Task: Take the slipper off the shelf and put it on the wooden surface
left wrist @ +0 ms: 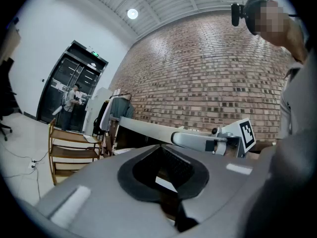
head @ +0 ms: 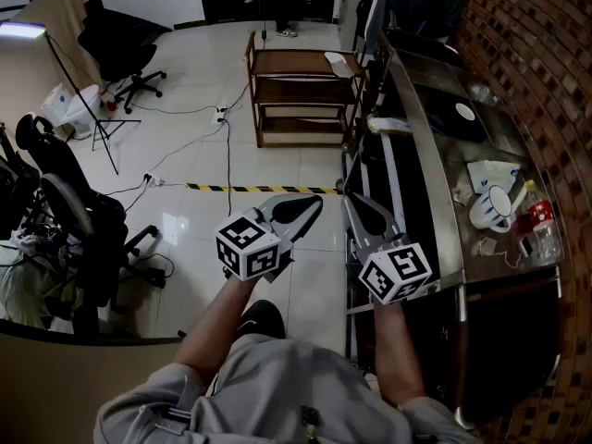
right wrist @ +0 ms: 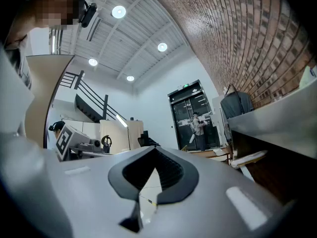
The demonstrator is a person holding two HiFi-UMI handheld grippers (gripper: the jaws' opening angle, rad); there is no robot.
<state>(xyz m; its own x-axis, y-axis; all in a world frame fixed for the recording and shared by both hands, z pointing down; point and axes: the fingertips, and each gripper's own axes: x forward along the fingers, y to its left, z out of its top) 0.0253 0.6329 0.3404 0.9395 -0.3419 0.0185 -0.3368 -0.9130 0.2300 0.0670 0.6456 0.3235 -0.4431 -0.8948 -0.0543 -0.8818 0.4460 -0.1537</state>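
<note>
— How much room is there to move?

— Plenty on the left. The tiled floor [head: 277,160] lies open from the person's feet up to the wooden rack [head: 277,63]. Only a yellow-and-black tape strip [head: 264,189] and a few cables [head: 227,146] cross it. Office chairs [head: 83,220] and a light stand [head: 88,118] crowd the far left edge.

— And on the right?

— A long steel surface [head: 427,155] runs beside the brick wall [head: 527,54]. Its front edge passes just beside the right tool [head: 363,213].

— How do the tools stand?

— Both are level, side by side over the floor. The left tool [head: 301,209] has its tips drawn together with nothing between them. The right tool is closed and empty in the same way.

— Where is the slipper?

— The pale slipper [head: 388,125] lies on the dark shelf [head: 412,192] under the steel top, at the end nearest the rack. One end juts past the shelf's edge, and it is well apart from both tools. A white flat thing [head: 340,61], perhaps another slipper, lies on the rack's top at its right corner.

— Any containers?

— A white mug [head: 495,209] and a clear bottle with red on it [head: 544,225] stand close together on the steel surface, near the wall. What the mug holds I cannot tell. White bags [head: 74,104] sit on the floor at far left, their contents hidden.
</note>
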